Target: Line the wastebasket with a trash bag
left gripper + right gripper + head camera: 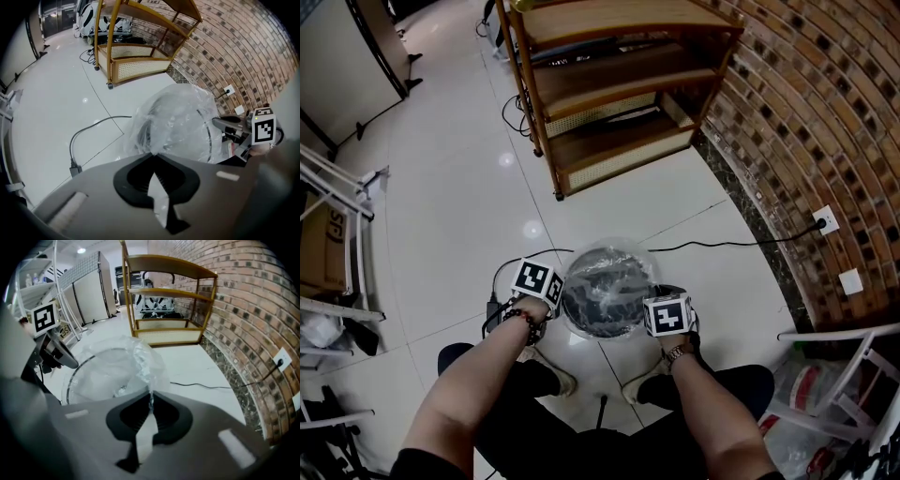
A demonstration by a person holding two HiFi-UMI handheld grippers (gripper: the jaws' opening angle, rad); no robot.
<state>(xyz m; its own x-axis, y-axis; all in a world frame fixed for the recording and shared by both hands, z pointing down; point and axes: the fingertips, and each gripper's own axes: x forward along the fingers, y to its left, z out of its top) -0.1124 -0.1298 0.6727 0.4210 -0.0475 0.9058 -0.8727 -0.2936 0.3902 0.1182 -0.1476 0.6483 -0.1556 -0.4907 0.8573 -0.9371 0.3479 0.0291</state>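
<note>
Wastebasket position: the dark round wastebasket (602, 302) is seen on the white floor at the lower centre of the head view, between the two grippers.
Trash bag position: the clear trash bag (610, 260) is spread over the basket's mouth and puffed up above it. The rim is seen through the film.
Left claw: the left gripper (152, 155) is clamped on a pinch of the bag's edge at the basket's left side.
Right claw: the right gripper (150, 393) is likewise closed on a fold of film at the right side.
Step judged: the bag's mouth is probably being stretched so that it can be drawn down over the rim.
Risk, slip: the thin, slick film could be lost from either pinch if it is pulled unevenly.
Risk, tear: the film could be split if it is dragged hard across the rim.
Risk, tipping: the light basket could be lifted or tilted by a one-sided pull.
Risk, far edge: the upper side of the rim, held by neither claw, could be left uncovered.
</note>
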